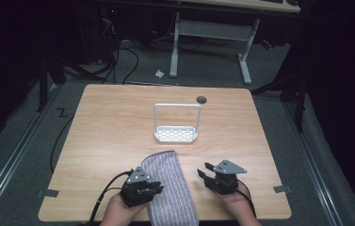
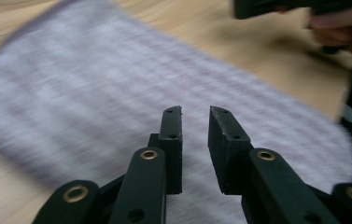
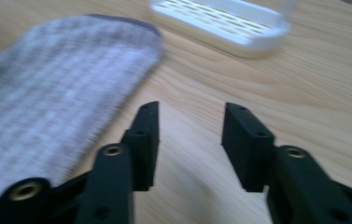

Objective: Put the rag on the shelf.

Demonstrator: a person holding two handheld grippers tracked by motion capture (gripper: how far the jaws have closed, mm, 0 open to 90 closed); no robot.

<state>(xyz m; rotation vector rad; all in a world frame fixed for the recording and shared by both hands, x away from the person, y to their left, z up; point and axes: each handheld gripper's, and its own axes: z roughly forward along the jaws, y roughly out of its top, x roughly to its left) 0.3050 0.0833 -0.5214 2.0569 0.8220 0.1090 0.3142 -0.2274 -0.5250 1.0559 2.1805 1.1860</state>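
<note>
A long grey-lilac striped cloth with rounded ends [image 1: 169,185] is lying flat on the light wooden table [image 1: 109,122], and everything here is easiest to place against it: its far end is pointing toward a white wire-framed rack with a perforated tray base [image 1: 176,133], which is standing apart from the cloth farther up the table, while its near end is running off the table edge toward the person. The left gripper [image 1: 152,189] is hovering over the cloth's left border, and in the left gripper view its jaws are standing narrowly parted with the striped weave [image 2: 117,93] spreading out beneath and beyond them; whether the tips are touching the fabric cannot be told through the blur. The right gripper [image 1: 204,170] is sitting just off the cloth's right side over bare wood, its jaws spread wide and gripping nothing, with the cloth's rounded end [image 3: 52,88] to their left in the right gripper view and the rack's tray [image 3: 220,23] ahead. Judging by this, the work is sitting at its very start: the cloth is looking undisturbed, with no fold or lift yet made, and neither tool is carrying anything. What seems to be remaining is nearly all of it, namely closing on the fabric's edges, raising it, and either folding it or draping it over the rack's frame.
</note>
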